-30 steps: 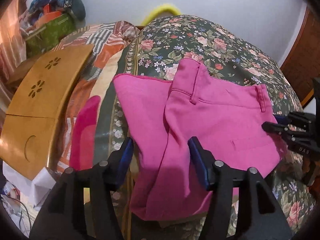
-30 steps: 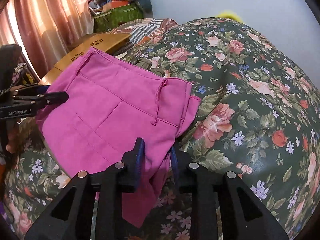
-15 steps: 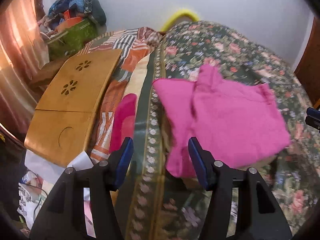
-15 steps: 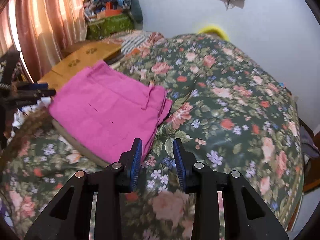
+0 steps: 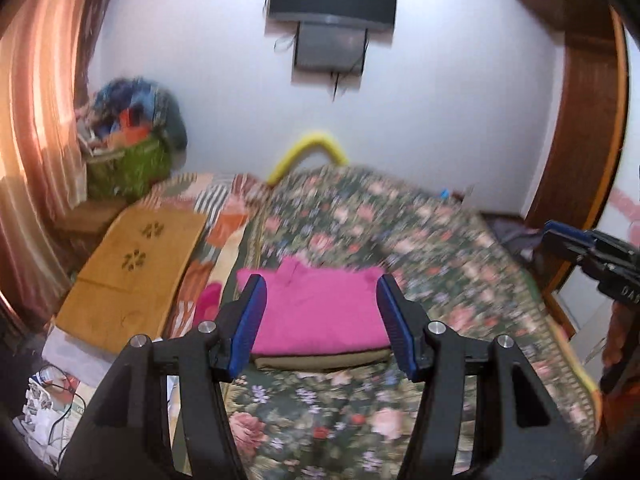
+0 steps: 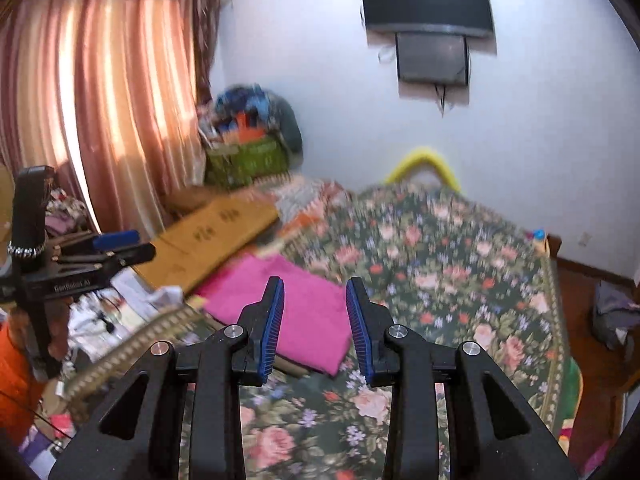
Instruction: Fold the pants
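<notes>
- My left gripper (image 5: 322,322) has its jaws spread wide with nothing between them; the blue pads (image 5: 249,322) only frame the cloth from my viewpoint, well short of touching it.
- My right gripper (image 6: 315,330) is also parted and empty, its jaws set narrower than the left's.
- The pink pants (image 5: 320,312) lie ahead of and below both sets of jaws, as a compact folded rectangle near the foot end of the floral bedspread (image 5: 400,240), close to the bedspread's left border.
- From the left wrist view the pants sit dead centre between the jaws, with the long side running across my line of approach; from the right they lie slightly left of centre (image 6: 280,308) and run diagonally.
- I judge the left gripper to be better lined up; which one is nearer I cannot tell, since the frames are smeared by motion.
- The fold looks finished to me, so any coming move would be a small tidy-up along the pants' near edge.
- Beyond the bedspread's left border lies a wooden lap table (image 5: 132,272).
</notes>
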A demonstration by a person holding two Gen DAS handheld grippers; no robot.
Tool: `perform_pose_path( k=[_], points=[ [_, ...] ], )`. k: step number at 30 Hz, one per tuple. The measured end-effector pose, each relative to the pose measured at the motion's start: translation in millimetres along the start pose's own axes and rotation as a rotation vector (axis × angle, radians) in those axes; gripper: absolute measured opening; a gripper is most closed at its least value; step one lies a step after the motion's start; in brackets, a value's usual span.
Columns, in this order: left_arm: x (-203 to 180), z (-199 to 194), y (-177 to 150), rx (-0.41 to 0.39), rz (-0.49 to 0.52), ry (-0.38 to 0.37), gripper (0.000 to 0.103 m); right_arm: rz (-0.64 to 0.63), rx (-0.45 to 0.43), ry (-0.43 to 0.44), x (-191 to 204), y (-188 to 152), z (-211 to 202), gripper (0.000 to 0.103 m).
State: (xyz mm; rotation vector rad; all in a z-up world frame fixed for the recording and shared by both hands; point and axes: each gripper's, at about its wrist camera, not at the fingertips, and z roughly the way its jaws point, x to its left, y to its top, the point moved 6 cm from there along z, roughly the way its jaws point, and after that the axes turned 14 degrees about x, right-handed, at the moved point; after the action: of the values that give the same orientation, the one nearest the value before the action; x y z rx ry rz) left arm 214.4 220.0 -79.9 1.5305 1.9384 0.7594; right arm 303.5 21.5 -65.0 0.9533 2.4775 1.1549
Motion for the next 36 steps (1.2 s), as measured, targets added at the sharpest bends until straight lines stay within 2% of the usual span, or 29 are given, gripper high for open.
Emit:
perform_pose_path(
  k=[6,11,14,19,22,29,33,36],
  points=[
    [-35.9,-92.4,-10.9,-0.167,0.033,0.017,0.058,-0.019,-0.144,0.03,29.5,-1.0,-68.5,0.029],
    [-57.9,-143.4,-32.0,-0.241,0.053,0.014,0.061,-0.015,-0.232,0.058,52.5,-13.4,-112.3,0.03],
    [-67.0,-164.6,-45.1,-0.27,0.062,0.011,0.069,-0.004,-0.27,0.069,60.7,-22.6,-129.8,0.041],
    [-76.8,-185.2,-62.5,-0.295,0.071,0.009,0.08,0.02,-0.313,0.07,67.1,-34.6,-147.5,0.058],
    [-81.0,-194.7,-72.9,-0.308,0.072,0.004,0.083,0.035,-0.334,0.054,68.6,-39.9,-153.1,0.075],
    [-84.3,-210.8,-91.2,-0.333,0.055,0.019,0.099,0.032,-0.341,0.031,74.8,-51.6,-160.1,0.085],
    [-85.5,-214.2,-94.7,-0.34,0.048,0.016,0.102,0.037,-0.353,0.003,78.5,-55.6,-163.7,0.097],
    [-85.4,-215.2,-95.5,-0.343,0.046,0.012,0.103,0.033,-0.362,-0.011,79.9,-57.1,-165.3,0.098]
  ],
)
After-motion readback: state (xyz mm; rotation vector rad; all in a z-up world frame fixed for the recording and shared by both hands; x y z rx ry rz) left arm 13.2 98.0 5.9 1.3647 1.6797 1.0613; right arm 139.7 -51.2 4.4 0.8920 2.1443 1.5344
